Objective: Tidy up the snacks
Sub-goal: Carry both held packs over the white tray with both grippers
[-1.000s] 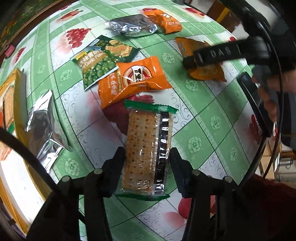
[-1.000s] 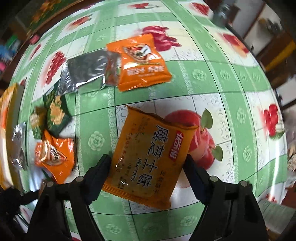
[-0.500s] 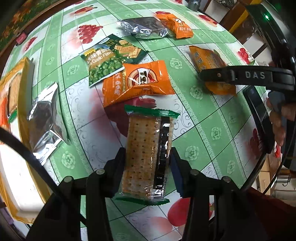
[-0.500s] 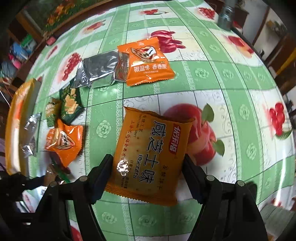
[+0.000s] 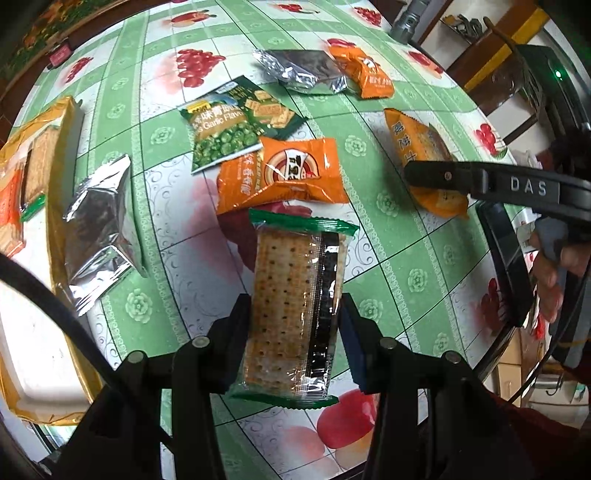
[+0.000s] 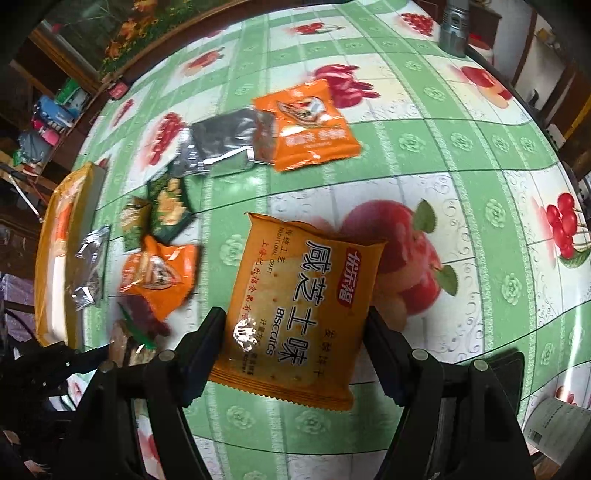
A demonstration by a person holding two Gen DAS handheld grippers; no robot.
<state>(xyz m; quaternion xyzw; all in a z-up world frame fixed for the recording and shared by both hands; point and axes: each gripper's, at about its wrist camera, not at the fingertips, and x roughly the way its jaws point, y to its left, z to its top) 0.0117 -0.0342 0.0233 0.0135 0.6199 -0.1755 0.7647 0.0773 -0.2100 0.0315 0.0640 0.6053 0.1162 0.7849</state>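
Observation:
A cracker pack (image 5: 291, 310) in a clear wrapper with green ends sits upright between my left gripper's (image 5: 294, 330) fingers, which are shut on its long sides. In the right wrist view an orange biscuit pack (image 6: 303, 310) is squeezed between the pads of my right gripper (image 6: 294, 334). The left wrist view shows that same right gripper (image 5: 436, 175) from the side, at the right, shut on the orange biscuit pack (image 5: 413, 144) just above the green fruit-print tablecloth (image 5: 406, 273).
Loose on the cloth lie a green pea pack (image 5: 221, 125), an orange pack (image 5: 284, 173), two silver packs (image 5: 99, 229) (image 5: 299, 70) and a small orange pack (image 5: 369, 74). A yellow box (image 5: 55, 147) stands at the left edge. A metal cylinder (image 6: 454, 26) stands far back.
Both grippers' fingers have closed in on their packs. The right gripper has drawn to the right in the left wrist view, taking the orange biscuit pack with it.

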